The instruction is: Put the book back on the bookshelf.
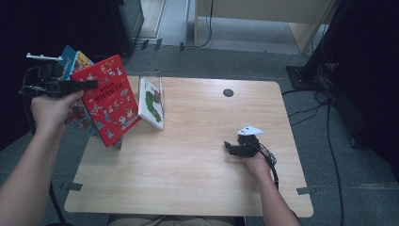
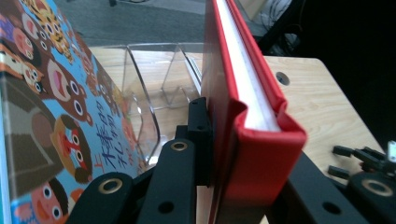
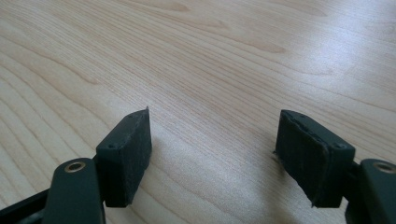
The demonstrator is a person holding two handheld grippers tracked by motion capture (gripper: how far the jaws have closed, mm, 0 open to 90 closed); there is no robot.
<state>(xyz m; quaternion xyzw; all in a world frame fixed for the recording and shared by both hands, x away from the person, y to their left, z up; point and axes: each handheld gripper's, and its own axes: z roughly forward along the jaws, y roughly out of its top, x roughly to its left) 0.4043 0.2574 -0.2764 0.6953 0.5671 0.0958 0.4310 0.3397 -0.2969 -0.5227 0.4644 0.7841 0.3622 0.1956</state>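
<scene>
A red hardcover book (image 1: 109, 99) hangs tilted over the table's left edge, and my left gripper (image 1: 88, 85) is shut on its upper corner. In the left gripper view the black pad (image 2: 201, 135) presses against the red book (image 2: 254, 140) near its spine, with white page edges showing above. My right gripper (image 1: 229, 147) rests low on the wooden table (image 1: 188, 179) at the right, pointing left. Its jaws (image 3: 215, 154) stand open with bare wood between them.
Behind the red book stand colourful picture books (image 1: 74, 60), one with cartoon faces (image 2: 51, 116). A clear acrylic book stand (image 1: 151, 76) at the table's back left holds a white book with a green caterpillar (image 1: 152, 103). A round cable hole (image 1: 228, 92) lies farther back.
</scene>
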